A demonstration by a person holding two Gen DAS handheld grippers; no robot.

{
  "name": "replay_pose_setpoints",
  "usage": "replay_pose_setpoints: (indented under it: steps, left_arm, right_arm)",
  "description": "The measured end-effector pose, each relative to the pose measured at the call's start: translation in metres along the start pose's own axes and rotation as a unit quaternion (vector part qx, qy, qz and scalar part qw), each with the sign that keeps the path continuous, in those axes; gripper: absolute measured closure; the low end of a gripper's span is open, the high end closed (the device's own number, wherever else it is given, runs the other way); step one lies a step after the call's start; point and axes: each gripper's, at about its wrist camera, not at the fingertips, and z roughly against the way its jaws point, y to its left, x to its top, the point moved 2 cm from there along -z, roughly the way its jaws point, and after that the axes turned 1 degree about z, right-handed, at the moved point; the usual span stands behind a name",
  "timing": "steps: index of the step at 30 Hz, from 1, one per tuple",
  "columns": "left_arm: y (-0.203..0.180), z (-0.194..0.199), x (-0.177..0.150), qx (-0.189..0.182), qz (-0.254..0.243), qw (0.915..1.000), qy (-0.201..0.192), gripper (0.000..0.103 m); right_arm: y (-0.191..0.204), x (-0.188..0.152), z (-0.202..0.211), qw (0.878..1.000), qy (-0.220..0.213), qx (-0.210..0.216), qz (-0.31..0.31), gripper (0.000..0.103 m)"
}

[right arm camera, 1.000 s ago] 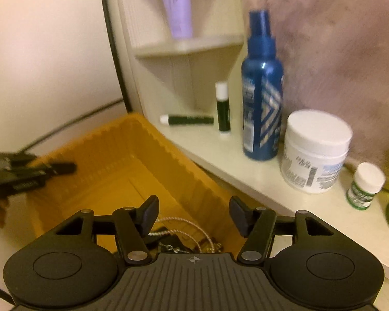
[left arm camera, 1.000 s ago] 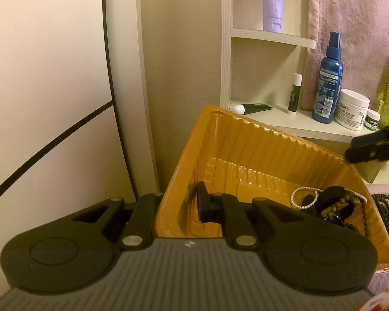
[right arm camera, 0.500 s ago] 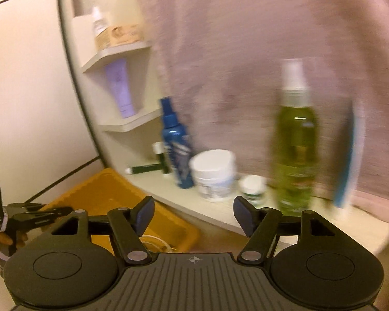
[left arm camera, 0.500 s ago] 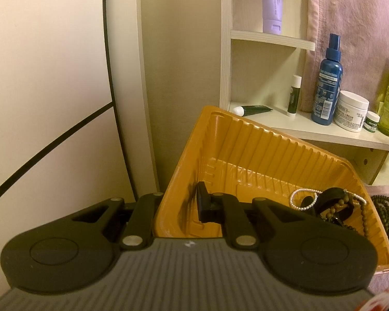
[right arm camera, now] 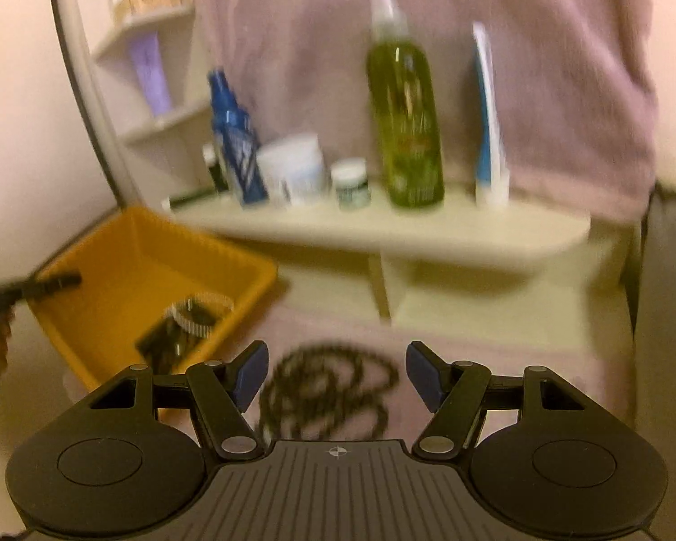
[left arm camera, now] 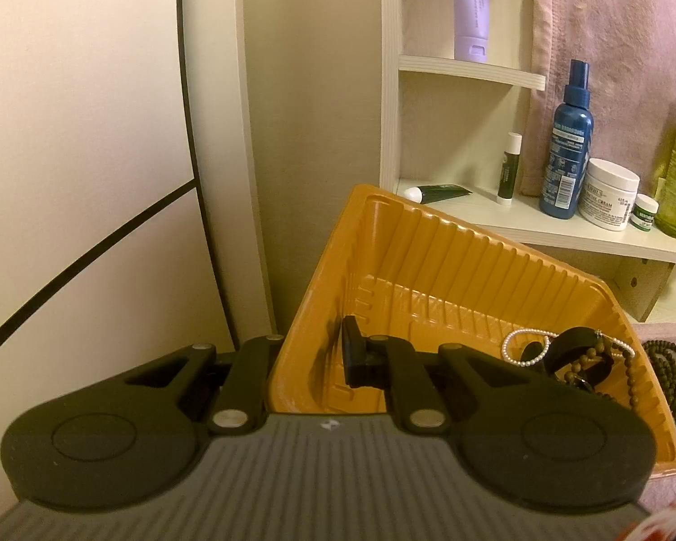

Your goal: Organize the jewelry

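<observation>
An orange ribbed tray sits tilted, and my left gripper is shut on its near-left wall, one finger inside and one outside. In the tray's right corner lie a pearl strand, a black band and brown beads. A dark bead necklace lies just outside the tray on pink cloth. In the blurred right wrist view that necklace lies coiled below my right gripper, which is open and holds nothing. The tray and the left gripper show at the left there.
A cream shelf behind the tray carries a blue spray bottle, a white jar, a small jar, a green bottle and a white-blue tube. A pink towel hangs behind them. A pale wall stands on the left.
My right gripper has swung right and back from above the tray and now hangs over the dark necklace. Its finger has left the left wrist view. The left gripper and tray have not moved.
</observation>
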Motion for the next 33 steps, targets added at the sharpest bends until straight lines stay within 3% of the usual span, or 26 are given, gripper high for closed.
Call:
replay_pose_setpoints:
  steps: [6, 14, 22, 26, 27, 28, 29, 33]
  left_arm:
    - [0.000, 0.000, 0.000, -0.001, 0.000, 1.0000, 0.000, 0.092]
    - [0.000, 0.001, 0.000, -0.001, 0.000, 1.0000, 0.000, 0.092]
    - [0.000, 0.001, 0.000, -0.001, 0.001, 1.0000, 0.000, 0.092]
    - [0.000, 0.001, 0.000, -0.002, 0.001, 1.0000, 0.000, 0.092]
    - [0.000, 0.001, 0.000, -0.002, 0.001, 1.0000, 0.000, 0.092]
    - [0.000, 0.001, 0.000, -0.001, 0.001, 1.0000, 0.000, 0.092]
    - [0.000, 0.001, 0.000, -0.001, 0.001, 1.0000, 0.000, 0.092]
    - [0.000, 0.001, 0.000, -0.002, 0.001, 1.0000, 0.000, 0.092]
  right_arm:
    - [0.018, -0.029, -0.016, 0.999, 0.041, -0.001, 0.024, 0.035]
    - [0.040, -0.037, -0.038, 0.997, 0.058, 0.005, 0.053, 0.037]
    - [0.057, -0.037, -0.064, 0.995, 0.064, 0.007, 0.075, 0.060]
    - [0.061, -0.039, -0.078, 0.994, 0.075, 0.001, 0.084, 0.067]
    - [0.061, -0.040, -0.080, 0.993, 0.076, -0.002, 0.085, 0.073]
    - [0.061, -0.041, -0.082, 0.993, 0.072, -0.004, 0.088, 0.090]
    - [0.061, -0.042, -0.082, 0.993, 0.069, -0.005, 0.092, 0.096]
    - [0.051, -0.036, -0.068, 0.997, 0.048, -0.010, 0.057, 0.096]
